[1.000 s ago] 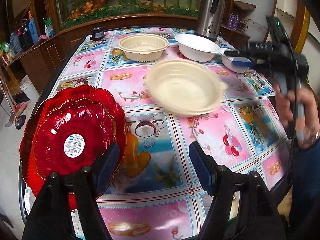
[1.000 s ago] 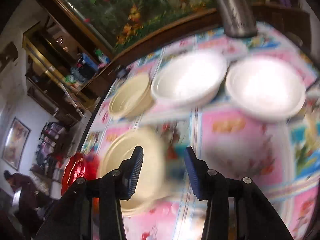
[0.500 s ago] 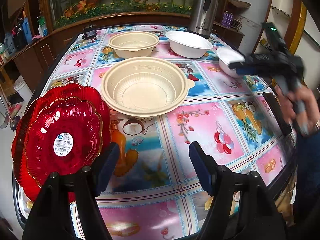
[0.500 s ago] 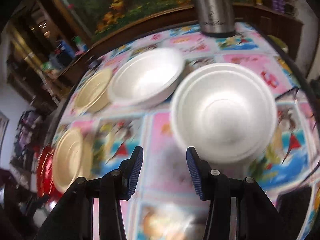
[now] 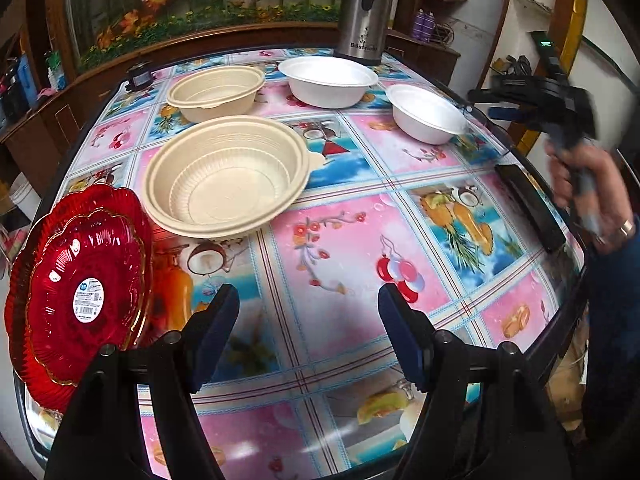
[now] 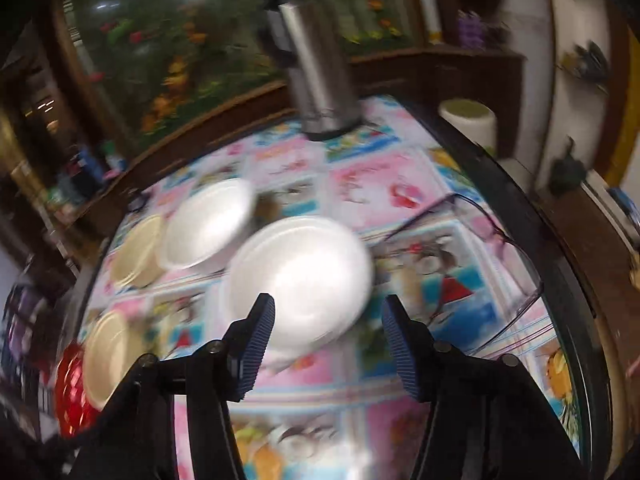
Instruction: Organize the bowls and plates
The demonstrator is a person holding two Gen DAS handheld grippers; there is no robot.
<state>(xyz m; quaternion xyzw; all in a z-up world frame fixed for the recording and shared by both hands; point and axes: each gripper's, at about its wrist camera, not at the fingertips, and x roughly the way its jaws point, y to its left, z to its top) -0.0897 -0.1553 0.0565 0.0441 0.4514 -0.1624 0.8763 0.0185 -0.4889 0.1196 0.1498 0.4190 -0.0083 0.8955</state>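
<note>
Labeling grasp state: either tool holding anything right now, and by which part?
Nothing held. Left tool is open over bare tablecloth; right tool is open, its jaws just opening, the small white bowl beyond its tips.

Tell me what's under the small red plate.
The small red plate sits on a larger red plate, whose rim shows around it. Anything beneath the pair is hidden.

Steel thermos jug (image 5: 365, 12) sits at the top of the frame, a black phone (image 5: 529, 207) lies at the right edge on the fruit-print tablecloth (image 5: 344, 248), eyeglasses (image 6: 472, 264) too.
</note>
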